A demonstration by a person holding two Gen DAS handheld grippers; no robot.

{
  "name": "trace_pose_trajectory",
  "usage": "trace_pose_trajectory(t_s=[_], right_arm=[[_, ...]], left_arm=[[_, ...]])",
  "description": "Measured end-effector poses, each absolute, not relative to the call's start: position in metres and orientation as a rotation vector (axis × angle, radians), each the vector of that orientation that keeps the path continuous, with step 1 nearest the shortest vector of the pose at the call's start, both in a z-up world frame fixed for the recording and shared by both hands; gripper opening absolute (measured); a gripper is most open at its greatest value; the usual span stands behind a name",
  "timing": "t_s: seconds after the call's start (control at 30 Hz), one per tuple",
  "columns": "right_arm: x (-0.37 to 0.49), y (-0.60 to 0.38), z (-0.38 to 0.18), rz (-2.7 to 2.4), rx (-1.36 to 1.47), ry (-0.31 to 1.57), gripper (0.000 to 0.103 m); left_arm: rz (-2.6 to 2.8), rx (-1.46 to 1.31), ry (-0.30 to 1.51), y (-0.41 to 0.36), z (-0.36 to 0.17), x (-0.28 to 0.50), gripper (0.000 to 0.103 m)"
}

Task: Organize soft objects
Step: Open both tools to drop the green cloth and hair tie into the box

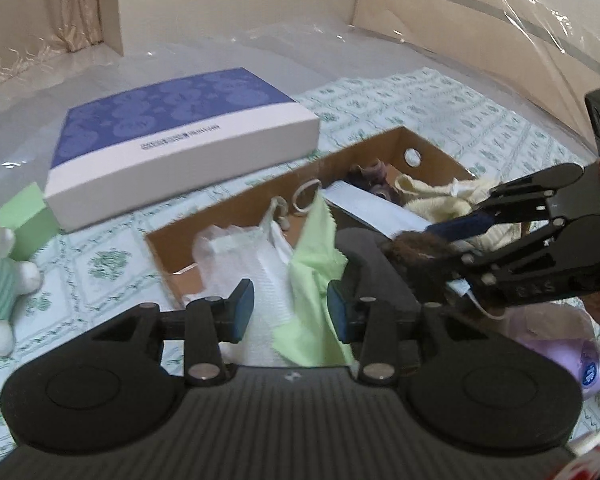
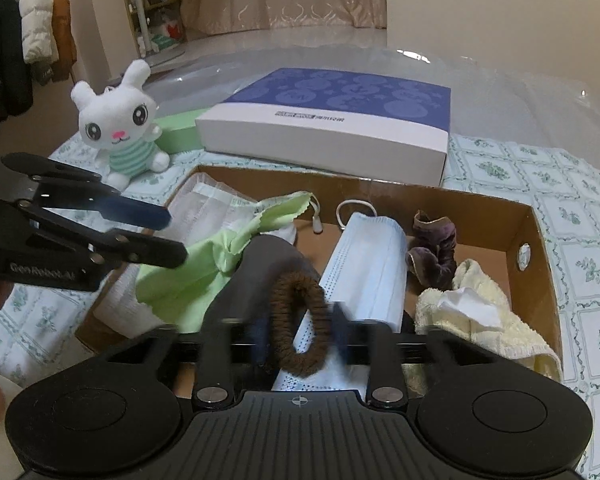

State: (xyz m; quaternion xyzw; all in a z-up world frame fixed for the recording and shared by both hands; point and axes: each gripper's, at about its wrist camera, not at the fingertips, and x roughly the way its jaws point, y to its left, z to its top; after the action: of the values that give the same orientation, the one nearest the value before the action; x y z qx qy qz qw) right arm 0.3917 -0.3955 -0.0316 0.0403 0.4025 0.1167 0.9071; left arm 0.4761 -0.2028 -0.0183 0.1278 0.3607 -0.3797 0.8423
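Observation:
An open cardboard box (image 2: 540, 264) holds a light green cloth (image 2: 204, 256), a grey item (image 2: 260, 268), a blue face mask (image 2: 364, 264), a purple scrunchie (image 2: 434, 254), a cream towel (image 2: 476, 320) and white packets (image 2: 212, 208). My right gripper (image 2: 298, 330) is over the box with a brown furry hair tie (image 2: 296, 320) between its blurred fingers. My left gripper (image 1: 290, 308) is open over the green cloth (image 1: 312, 280) at the box's near edge. It also shows in the right wrist view (image 2: 176, 236). A white plush rabbit (image 2: 120, 128) sits on the tablecloth beside the box.
A large blue and white flat box (image 2: 340, 120) lies behind the cardboard box, with a green block (image 2: 178, 132) beside it. A lilac packet (image 1: 580, 360) lies at the right in the left wrist view. Plastic sheeting covers the far table.

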Motion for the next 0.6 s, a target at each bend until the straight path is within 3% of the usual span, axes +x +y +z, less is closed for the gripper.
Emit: trace_pose_trajectory(t_s=[0.03, 0.6], right_arm=[[0.389, -0.397, -0.029, 0.244, 0.095, 0.819, 0.059], [0.339, -0.423, 0.008, 0.082, 0.103, 0.780, 0.060]], left_arm=[[-0.794, 0.268, 0.756, -0.200, -0.016, 0.476, 0.036], [-0.634, 0.212, 0.739, -0.125, 0.009, 0.441, 0.036]])
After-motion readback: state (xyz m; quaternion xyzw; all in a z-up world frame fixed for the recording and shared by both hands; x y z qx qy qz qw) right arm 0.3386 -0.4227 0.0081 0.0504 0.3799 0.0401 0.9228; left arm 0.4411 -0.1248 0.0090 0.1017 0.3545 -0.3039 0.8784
